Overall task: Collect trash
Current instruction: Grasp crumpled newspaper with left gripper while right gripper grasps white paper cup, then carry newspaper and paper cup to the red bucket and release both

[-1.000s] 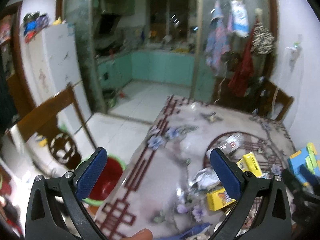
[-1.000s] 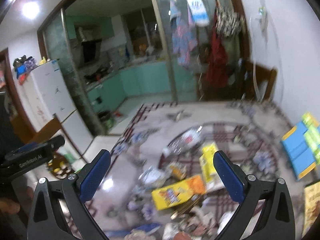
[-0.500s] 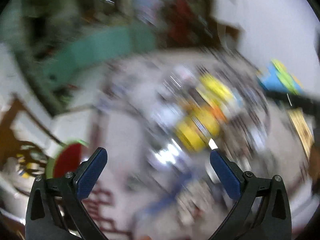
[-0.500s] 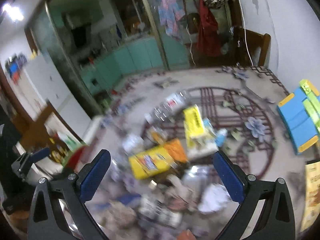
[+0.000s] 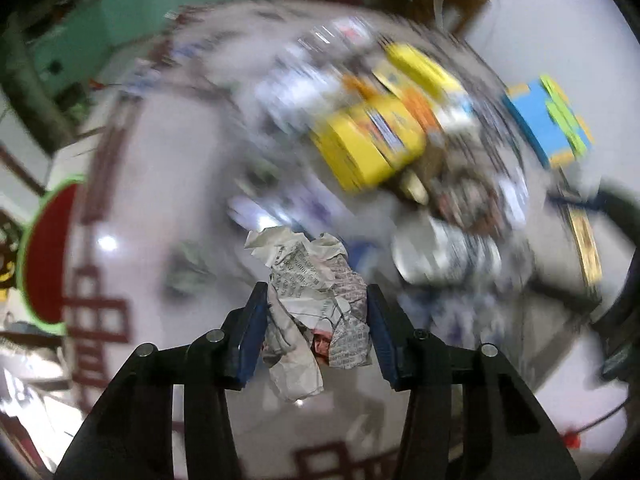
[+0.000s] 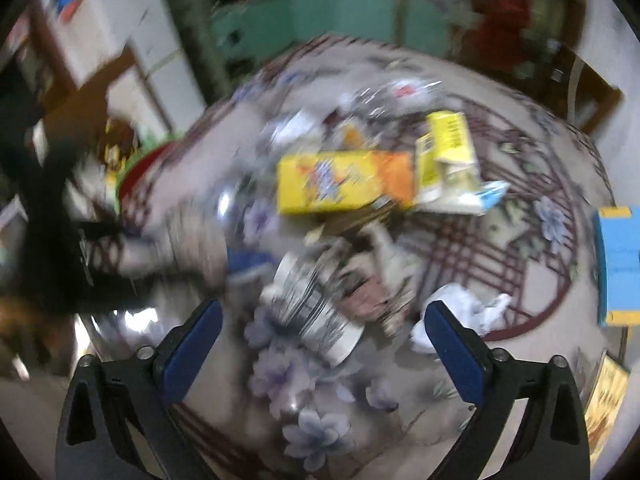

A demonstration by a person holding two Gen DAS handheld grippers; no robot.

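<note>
My left gripper (image 5: pixel 314 316) is shut on a crumpled newspaper ball (image 5: pixel 316 280) and holds it above the flower-patterned table (image 5: pixel 168 184). My right gripper (image 6: pixel 320 332) is open and empty, low over the trash pile. Between its fingers lies a crushed silver wrapper (image 6: pixel 316 308). A crumpled white tissue (image 6: pixel 464 312) lies by its right finger. A yellow and orange box (image 6: pixel 344 186) and a yellow carton (image 6: pixel 448 152) lie farther back; the box also shows in the left wrist view (image 5: pixel 372 140). Both views are blurred by motion.
A red bin with a green rim (image 5: pixel 48 256) stands on the floor left of the table; it also shows in the right wrist view (image 6: pixel 136 172). A blue and green toy block (image 5: pixel 548 120) sits at the table's right side. A wooden chair (image 6: pixel 92 100) stands at left.
Both grippers have dropped from looking across the room to close over the table. My left gripper has shut on the newspaper ball. My right gripper stays open.
</note>
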